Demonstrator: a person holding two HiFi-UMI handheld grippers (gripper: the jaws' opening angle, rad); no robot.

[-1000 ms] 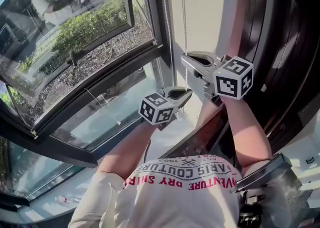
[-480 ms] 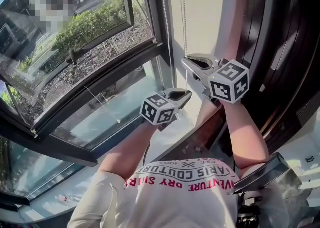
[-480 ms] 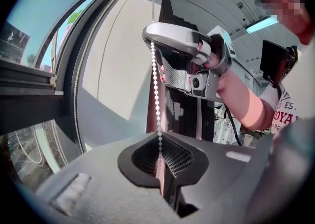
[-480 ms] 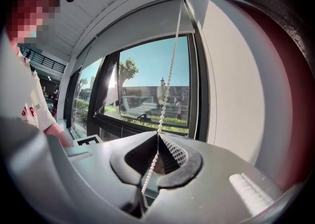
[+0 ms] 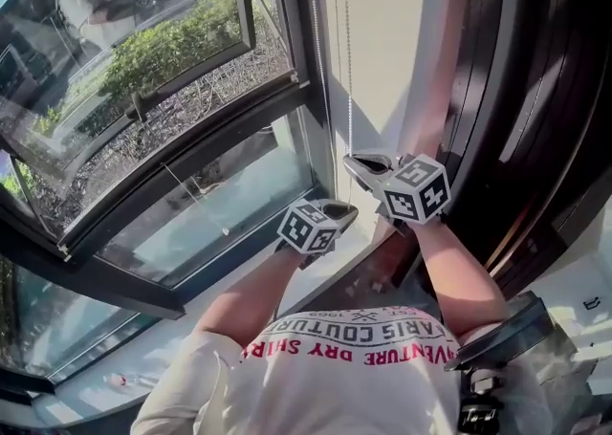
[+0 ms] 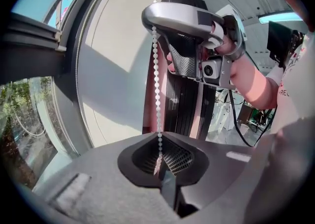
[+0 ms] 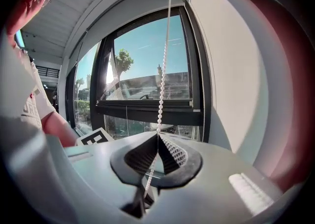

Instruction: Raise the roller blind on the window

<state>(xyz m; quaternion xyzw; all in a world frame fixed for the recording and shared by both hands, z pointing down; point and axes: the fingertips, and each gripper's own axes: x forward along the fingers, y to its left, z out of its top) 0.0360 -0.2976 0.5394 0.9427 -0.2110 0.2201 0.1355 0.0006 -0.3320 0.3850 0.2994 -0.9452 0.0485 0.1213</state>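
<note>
Head view: the left gripper [image 5: 344, 210] and the right gripper [image 5: 358, 164] met at the bead chain [image 5: 348, 70], which hung just beside the dark window frame [image 5: 306, 60], against the cream wall [image 5: 382, 32]

Left gripper view: jaws clamped the chain, bare wall behind

Right gripper view: jaws, just closing, pinched the chain too, with the frame's edge near

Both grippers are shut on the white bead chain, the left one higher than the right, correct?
No: the left gripper holds the white bead chain lower than the right gripper, whose fingers have just been closing further on it; the left gripper view shows this.
</note>
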